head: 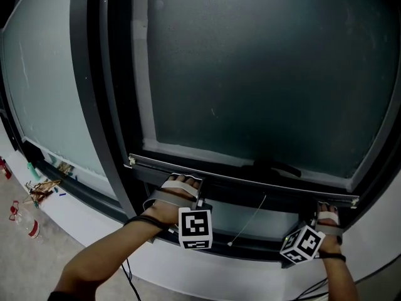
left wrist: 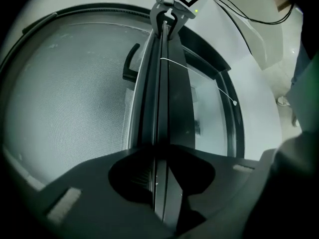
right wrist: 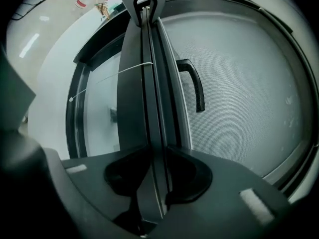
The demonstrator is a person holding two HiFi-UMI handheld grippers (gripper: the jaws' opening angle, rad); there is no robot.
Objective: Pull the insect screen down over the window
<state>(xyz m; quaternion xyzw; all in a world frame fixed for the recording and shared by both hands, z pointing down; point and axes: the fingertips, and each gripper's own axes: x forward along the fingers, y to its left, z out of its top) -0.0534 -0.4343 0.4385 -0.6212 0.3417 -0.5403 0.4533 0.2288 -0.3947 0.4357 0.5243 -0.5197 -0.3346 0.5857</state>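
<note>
Head view: left tool (head: pixel 199 192) and right tool (head: pixel 317 211), both clenched on bottom bar (head: pixel 244 184) of the insect screen (head: pixel 269 74).

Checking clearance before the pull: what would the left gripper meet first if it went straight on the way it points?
The screen's bottom bar, which already sits clamped between the jaws of the left gripper. Past it probably comes the window pane, but depth there is unclear.
</note>
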